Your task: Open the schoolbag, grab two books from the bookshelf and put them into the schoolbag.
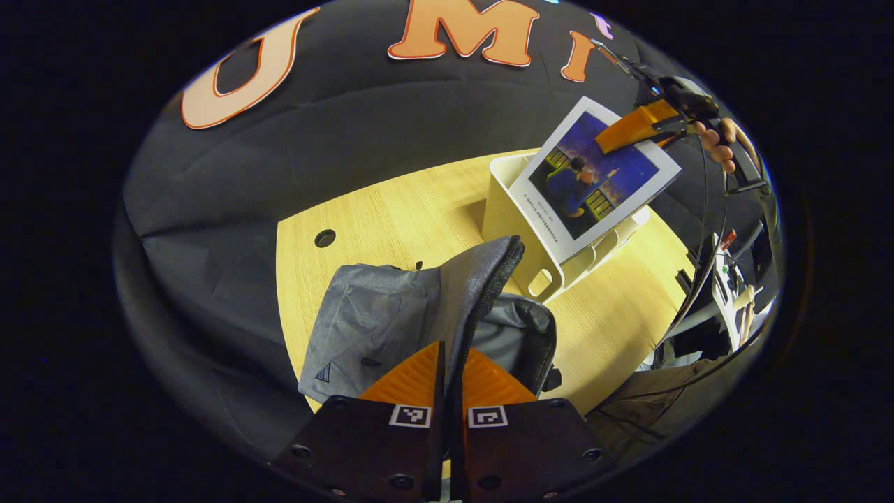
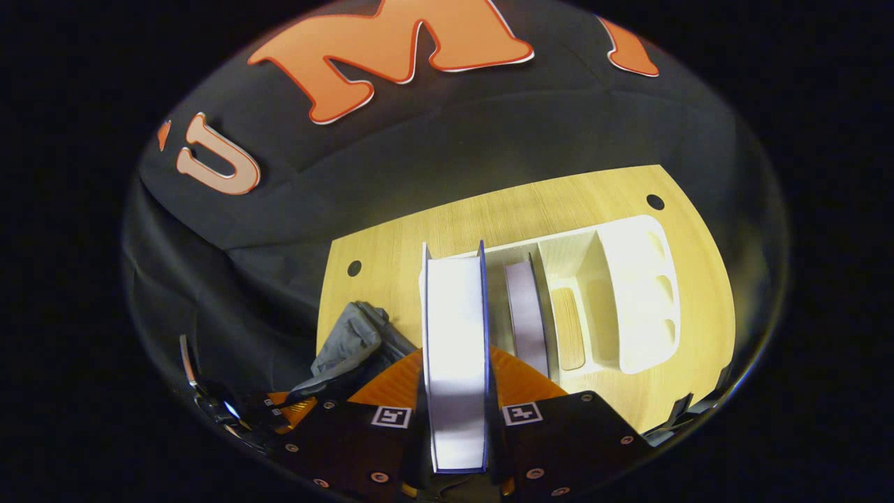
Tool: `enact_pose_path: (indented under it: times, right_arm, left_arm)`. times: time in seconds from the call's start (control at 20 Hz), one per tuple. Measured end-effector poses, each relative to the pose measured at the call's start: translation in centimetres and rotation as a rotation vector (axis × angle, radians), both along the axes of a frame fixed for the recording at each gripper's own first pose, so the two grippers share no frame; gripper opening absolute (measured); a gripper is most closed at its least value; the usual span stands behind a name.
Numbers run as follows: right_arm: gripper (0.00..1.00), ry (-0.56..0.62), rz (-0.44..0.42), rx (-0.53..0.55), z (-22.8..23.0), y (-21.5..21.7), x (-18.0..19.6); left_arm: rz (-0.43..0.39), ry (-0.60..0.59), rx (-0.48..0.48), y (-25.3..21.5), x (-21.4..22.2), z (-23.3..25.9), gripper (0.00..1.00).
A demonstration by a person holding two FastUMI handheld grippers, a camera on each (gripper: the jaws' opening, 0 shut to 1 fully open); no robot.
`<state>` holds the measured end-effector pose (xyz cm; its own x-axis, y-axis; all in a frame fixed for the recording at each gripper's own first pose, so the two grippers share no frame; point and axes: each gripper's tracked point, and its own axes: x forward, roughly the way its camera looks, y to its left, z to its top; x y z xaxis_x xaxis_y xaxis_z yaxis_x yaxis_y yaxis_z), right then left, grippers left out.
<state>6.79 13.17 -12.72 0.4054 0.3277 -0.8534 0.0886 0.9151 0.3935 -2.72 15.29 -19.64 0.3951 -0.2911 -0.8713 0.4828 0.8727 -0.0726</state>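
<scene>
My right gripper [image 2: 457, 391] clamps a book [image 2: 455, 349] above the shelf [image 2: 632, 293]; my left gripper [image 1: 449, 377] pinches the bag [image 1: 391, 314] flap.

The schoolbag [image 1: 391, 318] lies on the table [image 1: 391, 209], just beside the bookshelf [image 1: 552, 269]. One book [image 2: 527, 318] stands inside the bookshelf; another book [image 1: 594, 178] hangs above it.

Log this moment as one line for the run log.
left gripper: shut on schoolbag flap, bag open | right gripper: shut on book, lifted above bookshelf | second book: in bookshelf
</scene>
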Motion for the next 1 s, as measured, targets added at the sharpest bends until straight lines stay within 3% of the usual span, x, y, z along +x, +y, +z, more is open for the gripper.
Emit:
enact_pose_path:
  times: [0.3,0.55,1.0]
  right_arm:
    - [0.33,-0.064,-0.038,0.078,3.2,-1.5,-2.5]
    - [0.33,-0.052,-0.067,0.175,3.0,-0.9,-5.8]
    - [0.33,-0.042,-0.098,0.328,1.8,1.5,-7.7]
  left_arm:
    - [-0.003,0.0,-0.012,0.0,-0.1,0.1,0.05]
    - [0.025,0.014,-0.052,-0.7,-1.2,-0.4,0.05]
    - [0.077,0.041,-0.163,-0.4,-1.2,0.0,0.05]
